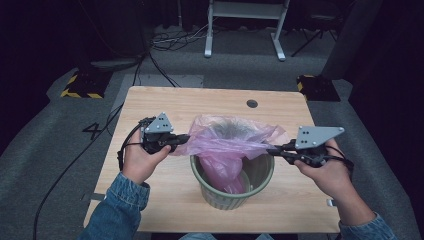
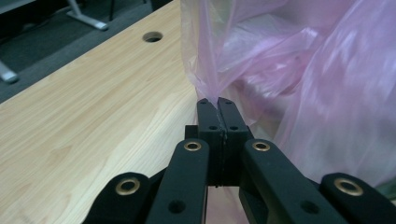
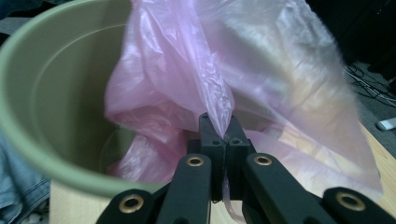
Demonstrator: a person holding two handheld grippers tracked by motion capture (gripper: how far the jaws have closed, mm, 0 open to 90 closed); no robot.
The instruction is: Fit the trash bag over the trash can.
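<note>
The thin pink plastic bag is pinched at opposite edges by the closed left gripper and closed right gripper and stretched above the round green plastic bin, its bottom hanging inside, its mouth not yet folded over the rim.

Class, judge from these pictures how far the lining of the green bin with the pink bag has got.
Done: the pink bag's bottom hangs inside the green bin. In hand: left gripper and right gripper each pinch the bag's edge, stretching its mouth open above the bin. Left: the edge is not yet folded over the rim.
</note>
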